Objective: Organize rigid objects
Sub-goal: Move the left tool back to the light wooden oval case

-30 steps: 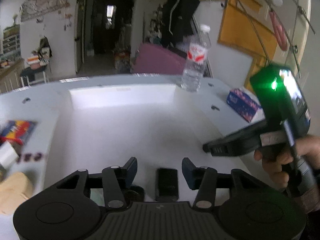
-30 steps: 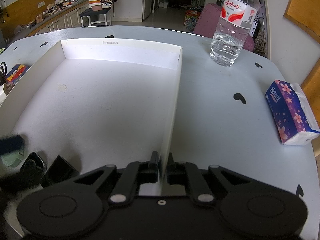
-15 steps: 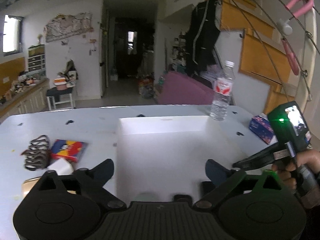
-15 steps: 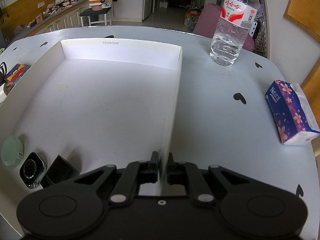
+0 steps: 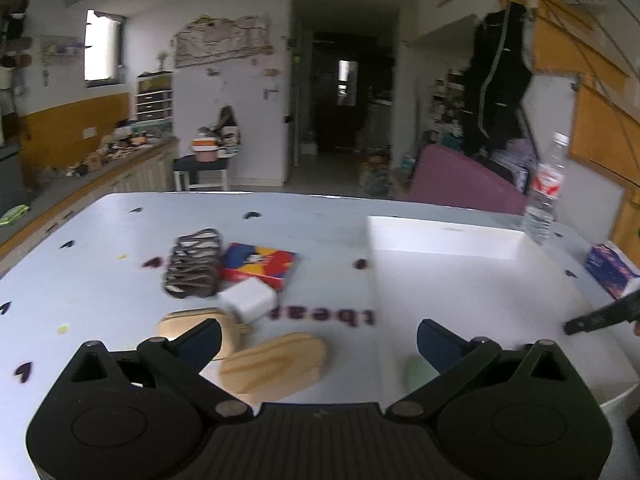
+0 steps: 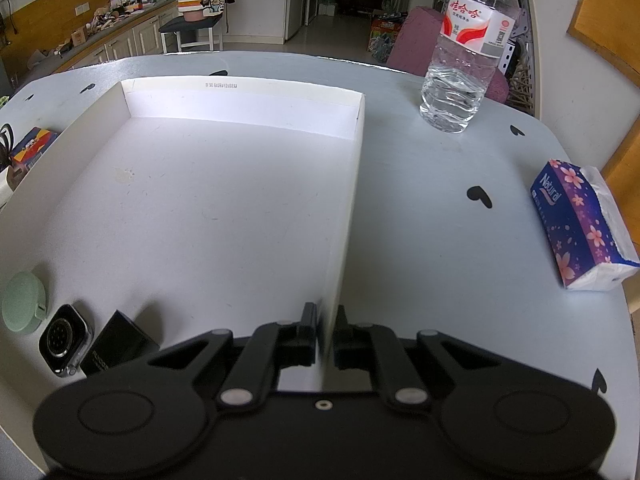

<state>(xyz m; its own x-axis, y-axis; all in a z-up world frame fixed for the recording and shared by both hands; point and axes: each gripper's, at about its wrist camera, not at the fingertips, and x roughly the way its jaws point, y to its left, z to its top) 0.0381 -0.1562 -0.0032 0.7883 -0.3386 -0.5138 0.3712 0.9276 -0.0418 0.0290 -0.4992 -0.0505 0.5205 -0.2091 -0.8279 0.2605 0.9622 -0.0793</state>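
My left gripper [image 5: 320,338] is opening, jaws spread wide, nothing between them; it hangs over the table [image 5: 100,248] at the left wall of the white tray [image 6: 224,200]. My right gripper [image 6: 323,330] is pinched on the tray's right wall [image 6: 346,216] near its front corner, pads pressed on either side of the thin cardboard; in the left view only its black tip [image 5: 600,316] shows at the right edge. Inside the tray, front-left corner, three items sit in a row: a pale green round disc [image 6: 23,302], a watch body [image 6: 62,340] just beside it, then a black box [image 6: 118,344] tilted against the watch. Rest of the tray floor is bare. Outside the tray, on the table to its left: two wooden pieces [image 5: 276,362] nearest my left jaws, a white cube [image 5: 248,300] behind them, a dark strappy bundle [image 5: 194,262] and a colourful flat box [image 5: 260,266] touching side by side further back. Left view is motion-blurred, so finer detail on those is unclear. Right of the tray: water bottle [image 6: 464,52] upright near the far corner, tissue pack [image 6: 580,224] lying near the table's right edge, well apart from the tray.
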